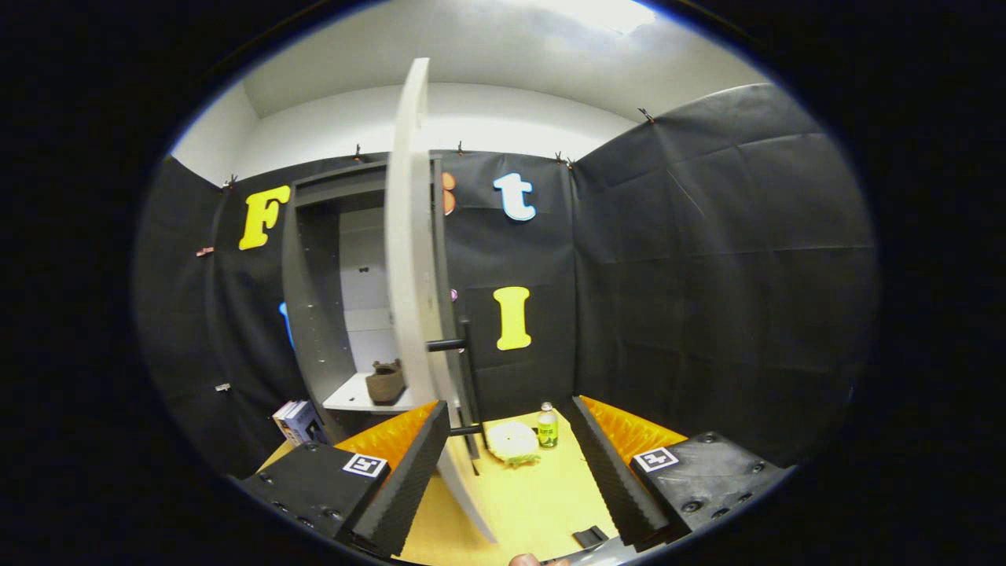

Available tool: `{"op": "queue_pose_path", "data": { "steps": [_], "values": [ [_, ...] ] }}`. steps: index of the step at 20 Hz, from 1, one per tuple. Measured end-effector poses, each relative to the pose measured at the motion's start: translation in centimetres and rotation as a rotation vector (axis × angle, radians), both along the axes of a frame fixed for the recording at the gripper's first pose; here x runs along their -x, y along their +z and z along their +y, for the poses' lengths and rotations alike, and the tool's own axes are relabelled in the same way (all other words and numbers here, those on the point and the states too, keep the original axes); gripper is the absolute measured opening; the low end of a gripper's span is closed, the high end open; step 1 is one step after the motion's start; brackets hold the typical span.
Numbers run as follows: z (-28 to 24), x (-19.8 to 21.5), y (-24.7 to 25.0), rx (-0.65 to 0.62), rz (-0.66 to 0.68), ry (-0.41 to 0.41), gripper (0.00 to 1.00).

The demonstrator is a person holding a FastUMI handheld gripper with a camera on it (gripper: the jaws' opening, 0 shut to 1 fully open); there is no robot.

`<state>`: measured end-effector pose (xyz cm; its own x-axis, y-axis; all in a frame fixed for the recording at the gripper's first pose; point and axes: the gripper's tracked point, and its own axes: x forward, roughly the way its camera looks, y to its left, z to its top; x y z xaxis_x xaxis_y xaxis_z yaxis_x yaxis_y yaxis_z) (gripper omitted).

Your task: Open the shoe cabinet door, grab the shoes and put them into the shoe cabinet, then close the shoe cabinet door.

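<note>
The dark shoe cabinet [314, 314] stands against the booth wall with its pale door [410, 259] swung wide open, edge-on to me. A black bar handle [465, 369] sticks out of the door's right face. A brown shoe [385, 382] sits on the white shelf [350, 397] inside the cabinet. My gripper [503, 479] is open, nothing between its fingers. The door's lower edge runs down between the fingers, close to the left finger [409, 472]. The cabinet and shoe lie beyond the left finger.
On the yellow table [534, 503] beyond the fingers lie a pale round bundle [512, 442] and a small green bottle [548, 426]. A small box [297, 420] stands left of the cabinet's foot. A small dark piece [589, 537] lies near the right finger.
</note>
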<state>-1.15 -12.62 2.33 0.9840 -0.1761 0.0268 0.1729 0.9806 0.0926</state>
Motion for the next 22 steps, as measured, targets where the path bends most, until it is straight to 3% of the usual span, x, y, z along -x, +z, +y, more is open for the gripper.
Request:
{"op": "queue_pose_path", "data": {
  "steps": [3, 6, 12, 17, 22],
  "values": [
    [-2.0, -2.4, -0.5, -0.006, 0.023, -0.004, 0.98],
    [-1.8, -4.3, -0.7, -0.043, 0.045, 0.043, 0.98],
    [-0.5, -4.6, -0.6, -0.045, 0.054, 0.060, 0.98],
    [2.6, -3.8, -0.7, -0.055, 0.052, 0.072, 0.98],
    [7.8, -3.8, -0.9, -0.079, 0.041, 0.134, 0.98]
  ]
}}
